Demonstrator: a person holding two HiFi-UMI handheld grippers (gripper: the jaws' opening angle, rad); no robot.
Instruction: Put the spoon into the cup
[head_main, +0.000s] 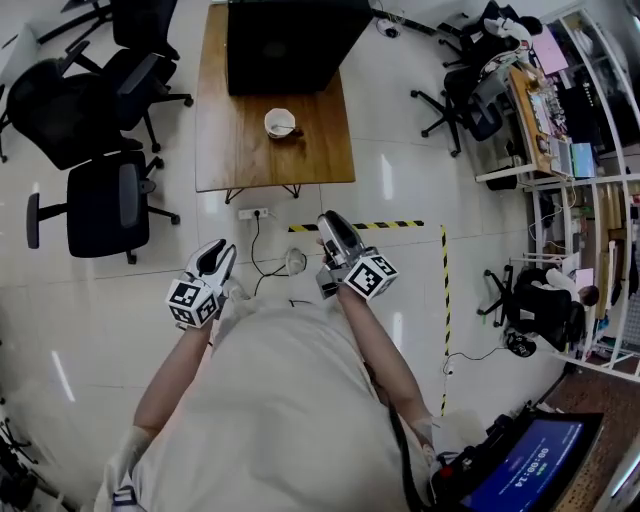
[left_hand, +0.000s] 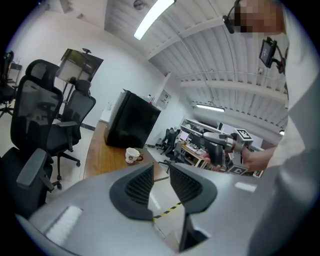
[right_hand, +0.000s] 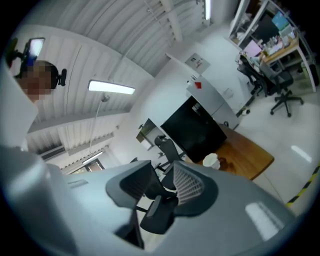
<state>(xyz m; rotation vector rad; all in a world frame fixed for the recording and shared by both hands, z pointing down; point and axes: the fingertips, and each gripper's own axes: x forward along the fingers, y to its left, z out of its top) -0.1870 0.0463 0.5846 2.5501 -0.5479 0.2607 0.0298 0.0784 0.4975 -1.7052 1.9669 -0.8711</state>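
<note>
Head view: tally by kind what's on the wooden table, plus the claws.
white round cup: 1
large black box-shaped case: 1
handheld claws with marker cubes, left claw and right claw, both open and empty: 2
Total: 4
Not counted: the small brown bit by the cup, too small to identify.

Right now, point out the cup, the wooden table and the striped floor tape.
cup (head_main: 279, 123): head view, its open top.
wooden table (head_main: 235, 150): head view, bare top left of the cup.
striped floor tape (head_main: 395, 224): head view, its level stretch.
</note>
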